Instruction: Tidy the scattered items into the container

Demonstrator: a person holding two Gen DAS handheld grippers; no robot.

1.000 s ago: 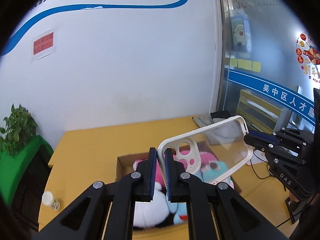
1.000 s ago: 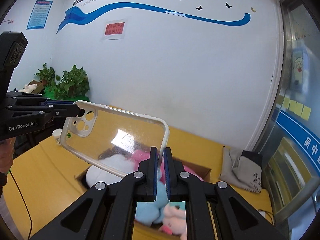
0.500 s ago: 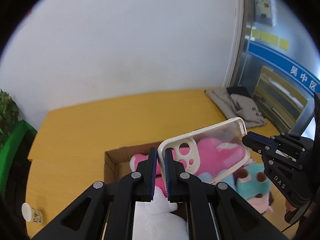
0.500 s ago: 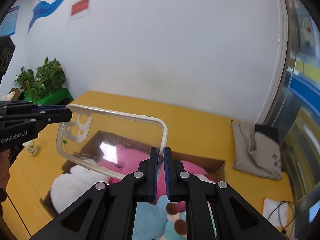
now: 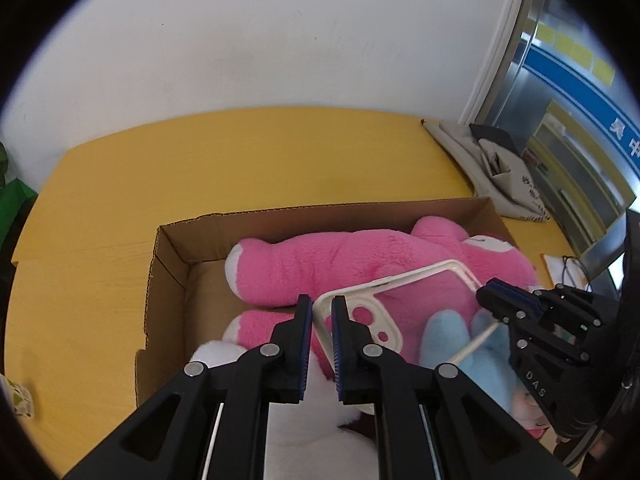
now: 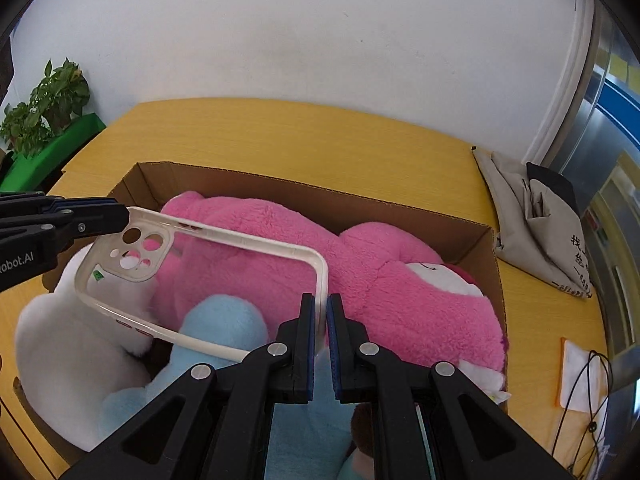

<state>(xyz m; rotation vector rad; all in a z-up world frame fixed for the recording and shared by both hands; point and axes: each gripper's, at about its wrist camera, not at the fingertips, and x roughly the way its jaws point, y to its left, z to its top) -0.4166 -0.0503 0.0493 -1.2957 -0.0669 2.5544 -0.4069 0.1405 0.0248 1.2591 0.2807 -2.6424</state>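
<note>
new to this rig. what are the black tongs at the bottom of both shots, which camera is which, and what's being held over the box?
No robot arm here: a person carries a two-finger gripper in each hand, each with a fisheye camera looking along its fingers. So each picture shows its own gripper at the bottom and the other one at the side.

In the left wrist view, the left gripper pinches the camera-cutout end of a clear phone case; the right gripper comes in from the right. In the right wrist view, the right gripper pinches the opposite end.

Both hold the case just above a cardboard box on a yellow table. The box holds a pink plush, a white plush and a light blue plush. A grey cloth bag lies beside it.
</note>
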